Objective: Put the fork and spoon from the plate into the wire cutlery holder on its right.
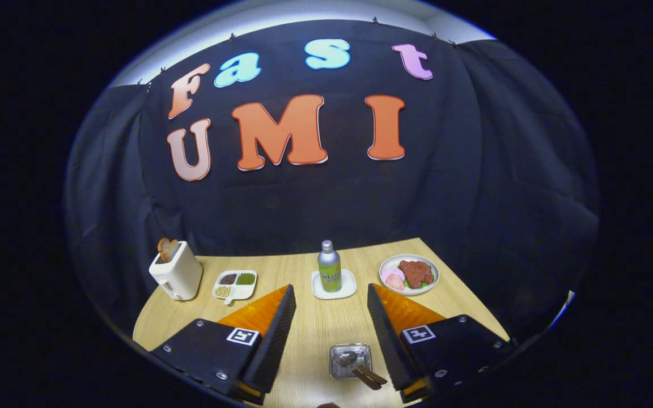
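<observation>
A small square shiny plate [338, 368] lies on the wooden table [309, 328], low between my two fingers and nearer the right one. On it rests a spoon [346, 358] with its bowl over the plate. Beside the spoon lies what looks like the fork [373, 378]; both have brown handles that stick out over the plate's right corner toward the right finger. My gripper [330, 290] hangs well above the table, open wide, with nothing between its fingers. The right finger [386, 334] covers the table just to the right of the plate.
Beyond the fingers stands a green bottle [329, 266] on a white square coaster [349, 289]. A white toaster [176, 275] and a divided dish of beans [234, 284] sit at the far left. A round plate of food [409, 274] sits at the far right, near the table's edge.
</observation>
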The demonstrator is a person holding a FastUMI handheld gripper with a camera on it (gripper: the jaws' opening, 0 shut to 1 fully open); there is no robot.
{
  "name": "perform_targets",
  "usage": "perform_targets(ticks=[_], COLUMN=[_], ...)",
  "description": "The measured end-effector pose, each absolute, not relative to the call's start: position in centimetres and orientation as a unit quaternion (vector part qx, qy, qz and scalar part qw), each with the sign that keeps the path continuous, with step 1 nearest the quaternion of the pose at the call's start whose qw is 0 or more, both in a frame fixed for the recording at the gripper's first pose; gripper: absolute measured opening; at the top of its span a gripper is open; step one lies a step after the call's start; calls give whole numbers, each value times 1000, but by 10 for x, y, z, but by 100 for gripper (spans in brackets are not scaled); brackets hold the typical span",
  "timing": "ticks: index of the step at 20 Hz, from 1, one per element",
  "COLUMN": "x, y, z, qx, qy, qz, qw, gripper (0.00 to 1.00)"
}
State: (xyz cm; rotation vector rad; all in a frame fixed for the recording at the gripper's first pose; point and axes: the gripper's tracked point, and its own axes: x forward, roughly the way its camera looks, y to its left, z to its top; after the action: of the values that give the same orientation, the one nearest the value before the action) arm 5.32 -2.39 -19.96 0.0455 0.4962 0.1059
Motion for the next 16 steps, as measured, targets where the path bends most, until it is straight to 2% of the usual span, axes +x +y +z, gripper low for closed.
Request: perform_targets(ticks=[2,6,16], x=[55,59,66], y=[-20,-14,11], z=[-178,-142,-79], qx=[22,16,11], qy=[222,182,101], qz=[55,57,75], qw=[973,981,992], gripper=[85,90,91])
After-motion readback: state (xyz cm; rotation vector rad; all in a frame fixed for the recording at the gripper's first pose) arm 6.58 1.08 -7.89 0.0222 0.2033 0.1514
